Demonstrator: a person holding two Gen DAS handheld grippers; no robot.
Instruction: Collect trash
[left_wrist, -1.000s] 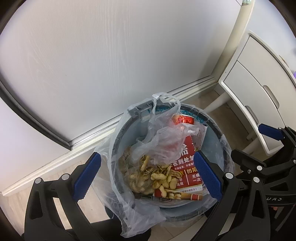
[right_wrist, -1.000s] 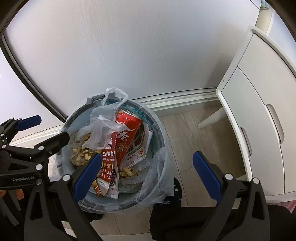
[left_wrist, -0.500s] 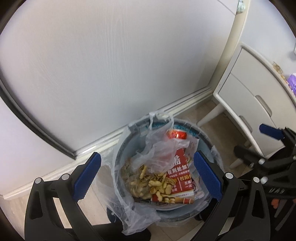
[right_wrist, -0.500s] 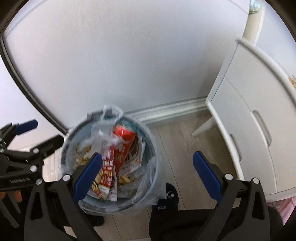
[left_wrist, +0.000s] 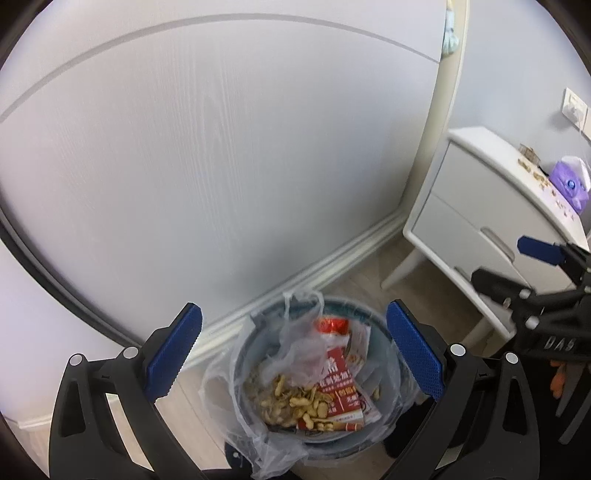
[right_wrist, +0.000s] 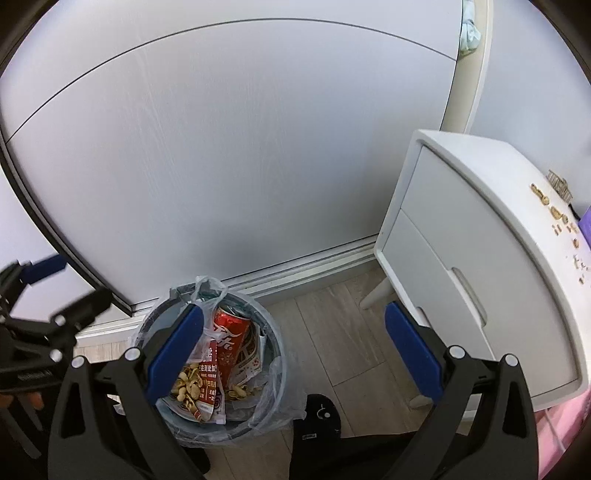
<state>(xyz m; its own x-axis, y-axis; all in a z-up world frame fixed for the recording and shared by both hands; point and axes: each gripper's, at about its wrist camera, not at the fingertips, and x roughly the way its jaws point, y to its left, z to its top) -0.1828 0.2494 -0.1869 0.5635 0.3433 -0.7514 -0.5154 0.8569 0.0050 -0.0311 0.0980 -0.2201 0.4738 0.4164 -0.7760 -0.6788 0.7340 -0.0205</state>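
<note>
My left gripper (left_wrist: 293, 352) and right gripper (right_wrist: 293, 352) both hang spread wide, holding nothing. Below on the floor, the bin (left_wrist: 391, 373) with its clear liner (left_wrist: 218, 387) holds peanut shells (left_wrist: 295, 400), a red can (right_wrist: 231, 338) and what look like printed wrappers.

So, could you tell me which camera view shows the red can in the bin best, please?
The right wrist view: the red can shows its side and white lettering, standing tilted in the trash bin. The left wrist view catches only its top, behind a clear plastic bag.
</note>
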